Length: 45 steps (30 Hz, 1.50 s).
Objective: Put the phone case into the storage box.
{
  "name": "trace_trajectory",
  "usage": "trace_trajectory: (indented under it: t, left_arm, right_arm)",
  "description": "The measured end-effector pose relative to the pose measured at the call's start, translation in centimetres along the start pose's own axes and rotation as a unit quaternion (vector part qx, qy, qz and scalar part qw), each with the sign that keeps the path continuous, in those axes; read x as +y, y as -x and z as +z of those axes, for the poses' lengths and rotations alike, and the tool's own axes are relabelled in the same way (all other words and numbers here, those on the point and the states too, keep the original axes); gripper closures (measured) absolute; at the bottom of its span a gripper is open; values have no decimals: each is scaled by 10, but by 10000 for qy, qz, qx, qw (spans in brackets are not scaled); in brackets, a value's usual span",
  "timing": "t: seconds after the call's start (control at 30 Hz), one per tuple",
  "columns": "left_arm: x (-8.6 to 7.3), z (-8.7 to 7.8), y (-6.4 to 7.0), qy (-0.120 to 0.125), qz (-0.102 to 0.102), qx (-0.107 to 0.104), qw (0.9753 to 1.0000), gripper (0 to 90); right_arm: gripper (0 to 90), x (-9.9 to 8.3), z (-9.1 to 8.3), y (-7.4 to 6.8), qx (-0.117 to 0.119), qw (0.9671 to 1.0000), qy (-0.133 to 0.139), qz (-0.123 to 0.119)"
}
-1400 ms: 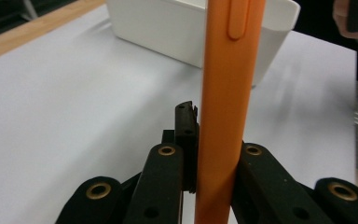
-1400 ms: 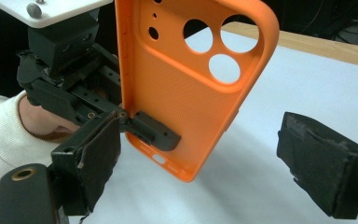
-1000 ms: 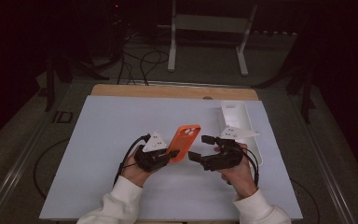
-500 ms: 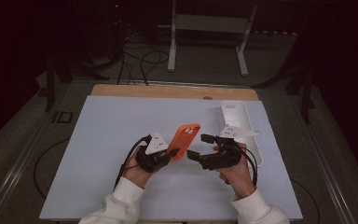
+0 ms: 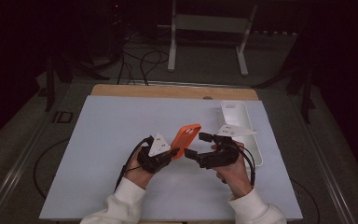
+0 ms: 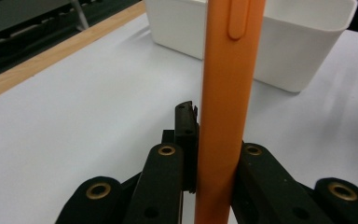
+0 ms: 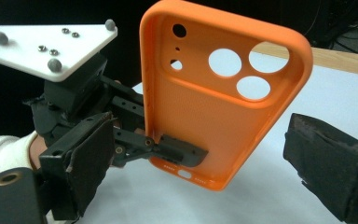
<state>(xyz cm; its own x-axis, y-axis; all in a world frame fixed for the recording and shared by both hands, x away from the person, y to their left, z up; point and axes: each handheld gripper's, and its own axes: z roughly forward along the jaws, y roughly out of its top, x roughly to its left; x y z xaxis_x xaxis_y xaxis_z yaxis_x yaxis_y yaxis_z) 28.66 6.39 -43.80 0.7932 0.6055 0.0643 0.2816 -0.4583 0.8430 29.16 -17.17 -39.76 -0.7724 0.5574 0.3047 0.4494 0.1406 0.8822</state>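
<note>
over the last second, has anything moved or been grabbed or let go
Nothing visibly changed. The left gripper stays shut on the orange phone case, held up off the table; the right gripper stays open beside it, and the white bin has not moved.

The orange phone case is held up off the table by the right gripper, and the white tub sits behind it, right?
Not quite: the left gripper holds the orange phone case, jaws shut on its lower end, as the right gripper view shows. The right gripper is open. The white tub does sit behind.
</note>
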Motion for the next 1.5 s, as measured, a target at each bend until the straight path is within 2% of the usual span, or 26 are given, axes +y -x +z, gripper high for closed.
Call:
trace_trajectory:
  t: [0.73,1.23,1.5]
  left_arm:
    - [0,3,5,-27,88,360,9993,857]
    - [0,9,15,-144,126,521,9985,856]
    - [1,14,21,-227,118,651,9976,855]
  right_arm:
    - [81,8,4,-3,-299,9993,188,108]
    - [82,9,13,-3,-454,9975,308,453]
    - [119,9,21,-4,-782,9942,410,614]
